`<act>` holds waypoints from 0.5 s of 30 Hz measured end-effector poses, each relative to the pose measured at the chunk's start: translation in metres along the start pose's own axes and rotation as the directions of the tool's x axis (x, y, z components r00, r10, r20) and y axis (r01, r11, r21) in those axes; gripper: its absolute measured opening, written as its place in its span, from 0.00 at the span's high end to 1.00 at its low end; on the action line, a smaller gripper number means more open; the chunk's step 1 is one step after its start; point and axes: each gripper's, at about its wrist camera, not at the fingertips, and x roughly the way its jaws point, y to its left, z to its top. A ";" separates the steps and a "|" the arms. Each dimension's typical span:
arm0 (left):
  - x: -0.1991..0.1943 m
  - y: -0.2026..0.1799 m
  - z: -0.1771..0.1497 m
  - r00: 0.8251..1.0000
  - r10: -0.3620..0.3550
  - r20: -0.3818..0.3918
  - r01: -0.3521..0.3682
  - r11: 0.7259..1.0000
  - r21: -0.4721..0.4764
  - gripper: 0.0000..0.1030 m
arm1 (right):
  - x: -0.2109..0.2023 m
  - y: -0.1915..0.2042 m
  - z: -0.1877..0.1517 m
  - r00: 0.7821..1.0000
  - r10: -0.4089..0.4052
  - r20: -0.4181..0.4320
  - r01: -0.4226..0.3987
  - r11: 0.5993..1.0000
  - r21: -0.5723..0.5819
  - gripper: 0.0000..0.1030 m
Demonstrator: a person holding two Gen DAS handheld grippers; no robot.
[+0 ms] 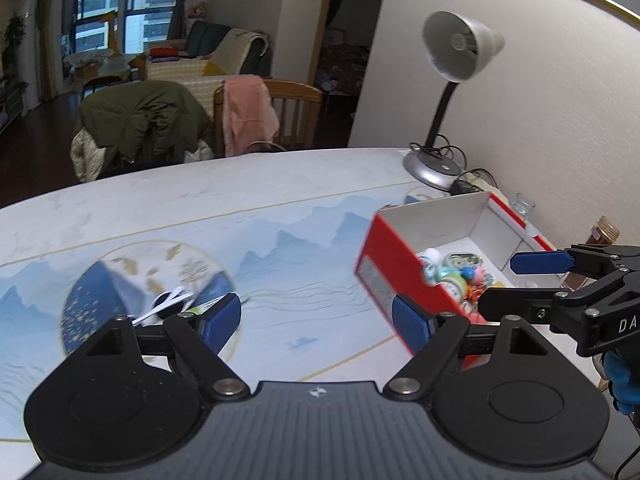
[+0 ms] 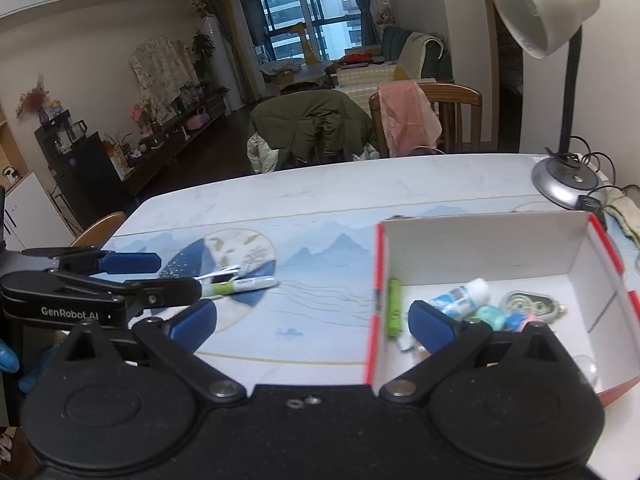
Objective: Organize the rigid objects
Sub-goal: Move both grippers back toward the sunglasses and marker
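A red box with a white inside [image 2: 480, 248] stands on the table at the right and holds a green marker [image 2: 394, 306], a small white bottle [image 2: 460, 294] and several small toys [image 2: 520, 312]. It also shows in the left wrist view [image 1: 380, 276]. A white and green pen [image 2: 240, 286] and a black and white object [image 1: 170, 302] lie on the mat's round blue pattern, left of the box. My left gripper [image 1: 316, 322] is open and empty, just right of the pen. My right gripper [image 2: 312, 322] is open and empty at the box's near left corner.
A silver desk lamp [image 2: 560, 40] stands at the table's far right corner with cables and a black adapter [image 2: 592, 202]. A glass [image 1: 522, 204] and a brown jar [image 1: 602, 234] stand behind the box. Chairs draped with a green coat [image 2: 316, 128] and pink cloth [image 2: 406, 116] line the far edge.
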 end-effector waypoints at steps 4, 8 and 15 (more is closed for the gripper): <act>-0.008 0.023 -0.009 1.000 0.012 -0.003 -0.012 1.000 -0.010 0.16 | 0.011 0.018 0.001 1.000 0.004 -0.012 -0.004 1.000 -0.006 0.01; -0.012 0.045 -0.017 1.000 0.026 -0.008 -0.026 1.000 -0.016 0.05 | 0.022 0.037 0.001 1.000 0.006 -0.025 -0.007 1.000 -0.016 0.01; -0.012 0.081 -0.026 1.000 0.021 0.001 -0.021 0.998 -0.051 0.00 | 0.044 0.063 0.002 0.999 -0.001 -0.054 -0.001 0.999 -0.035 0.01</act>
